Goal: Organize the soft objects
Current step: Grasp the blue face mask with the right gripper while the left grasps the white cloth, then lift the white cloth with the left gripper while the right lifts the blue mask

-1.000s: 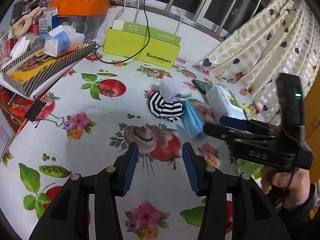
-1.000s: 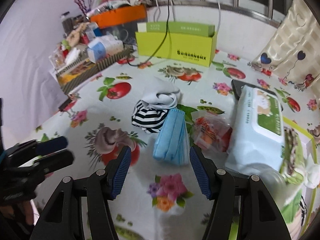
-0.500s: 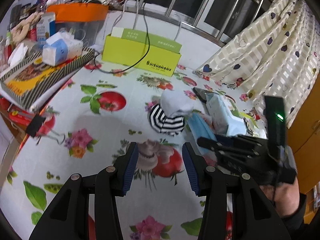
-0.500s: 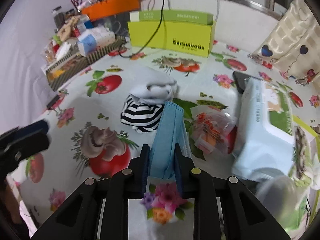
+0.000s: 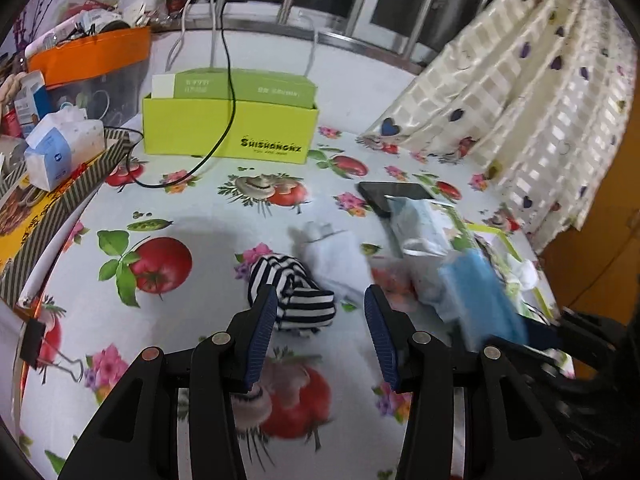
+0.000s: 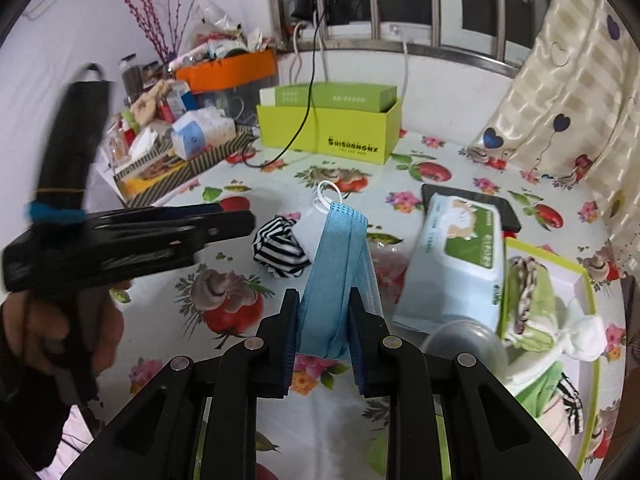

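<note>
My right gripper (image 6: pixel 324 300) is shut on a stack of blue face masks (image 6: pixel 340 264), which stands lifted off the tablecloth; in the left wrist view the blue face masks (image 5: pixel 480 300) appear blurred at right. A striped sock (image 5: pixel 292 292) lies rolled beside a white sock (image 5: pixel 332 256). My left gripper (image 5: pixel 320 294) hangs open just in front of and above the striped sock, with its left finger over the sock's near edge. The right wrist view shows the left gripper (image 6: pixel 240 220) left of the striped sock (image 6: pixel 280 246).
A wet-wipes pack (image 6: pixel 460 256) lies on a black phone (image 6: pixel 508 208). A green-rimmed tray (image 6: pixel 588 276) at right holds several soft items. A lime box (image 5: pixel 228 136) with a cable stands at the back, clutter at left, a binder clip (image 5: pixel 44 340) near the left edge.
The right gripper closed on the blue masks and lifted them off the table. The left gripper moved forward, up to the striped sock, staying open.
</note>
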{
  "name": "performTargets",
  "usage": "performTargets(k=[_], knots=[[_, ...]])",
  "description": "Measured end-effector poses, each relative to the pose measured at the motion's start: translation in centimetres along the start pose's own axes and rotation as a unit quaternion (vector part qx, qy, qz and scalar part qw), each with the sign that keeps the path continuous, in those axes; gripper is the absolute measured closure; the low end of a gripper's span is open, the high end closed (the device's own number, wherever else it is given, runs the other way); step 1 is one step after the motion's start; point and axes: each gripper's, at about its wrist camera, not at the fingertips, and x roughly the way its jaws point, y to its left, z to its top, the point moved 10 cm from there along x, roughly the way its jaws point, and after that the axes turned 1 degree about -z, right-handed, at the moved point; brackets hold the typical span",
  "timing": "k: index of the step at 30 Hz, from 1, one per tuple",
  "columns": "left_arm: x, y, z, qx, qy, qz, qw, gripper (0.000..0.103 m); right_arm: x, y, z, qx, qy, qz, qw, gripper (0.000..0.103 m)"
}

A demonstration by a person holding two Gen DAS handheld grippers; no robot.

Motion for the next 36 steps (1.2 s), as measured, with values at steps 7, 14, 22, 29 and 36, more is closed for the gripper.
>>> performTargets(k=[7, 14, 22, 29, 36], knots=[[3.9, -2.2, 0.4, 0.036, 0.027, -0.006, 0.9990, 0.047, -1.4, -1.4, 0.2, 0.009, -0.016, -0.006, 1.000, 0.081], [7.9, -2.7, 0.9, 0.060, 0.058, 0.023, 0.9963, 0.047, -1.8, -2.4, 0.1, 0.018, -0.021, -0.009, 1.000, 0.081], [11.2, -2.7, -0.4, 0.068, 0.101, 0.044, 0.9916, 0.047, -1.9, -2.7, 0.1, 0.022, -0.022, -0.010, 0.999, 0.081], [10.5, -3.3, -0.3, 0.078, 0.080, 0.041, 0.9929, 0.065, -2.5, -3.2, -0.2, 0.026, -0.027, -0.013, 0.999, 0.081], [6.4, -4.4, 0.6, 0.076, 0.036, 0.026, 0.9962, 0.065, -3.8, -3.5, -0.1, 0.028, -0.039, -0.014, 0.999, 0.081]])
